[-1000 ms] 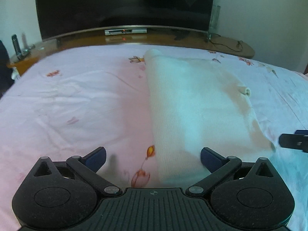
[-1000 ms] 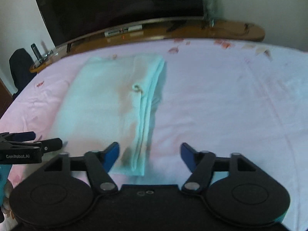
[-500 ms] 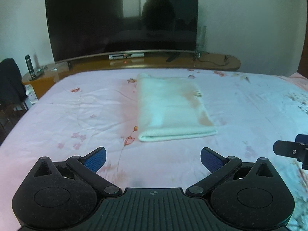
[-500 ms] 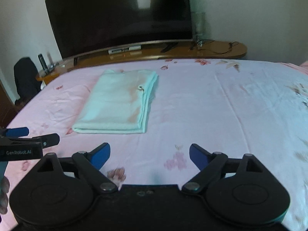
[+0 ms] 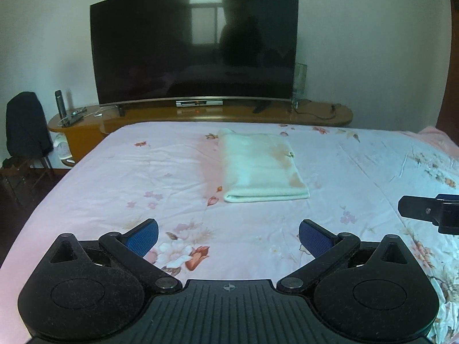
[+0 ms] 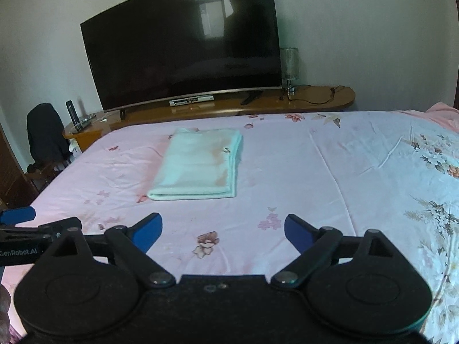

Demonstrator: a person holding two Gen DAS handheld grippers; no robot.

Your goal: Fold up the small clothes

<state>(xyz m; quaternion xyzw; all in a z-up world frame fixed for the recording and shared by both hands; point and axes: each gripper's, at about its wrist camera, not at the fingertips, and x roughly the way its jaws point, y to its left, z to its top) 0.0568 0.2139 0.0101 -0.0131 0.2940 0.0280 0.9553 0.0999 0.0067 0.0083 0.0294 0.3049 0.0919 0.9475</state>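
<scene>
A pale cream cloth (image 5: 259, 166) lies folded into a neat rectangle on the pink flowered bedsheet (image 5: 143, 177); it also shows in the right wrist view (image 6: 200, 166). My left gripper (image 5: 228, 236) is open and empty, well back from the cloth's near edge. My right gripper (image 6: 223, 229) is open and empty, also well back from the cloth and a little to its right. Each gripper's tip shows at the edge of the other's view.
A large dark TV (image 5: 195, 46) stands on a curved wooden stand (image 5: 321, 114) beyond the bed's far edge. A dark chair (image 5: 25, 126) stands left of the bed. A glass vase (image 6: 289, 66) stands on the wooden stand's right end.
Both grippers have pulled back and up from the folded cloth, which now lies farther off and smaller in view. Both stay open and empty.
</scene>
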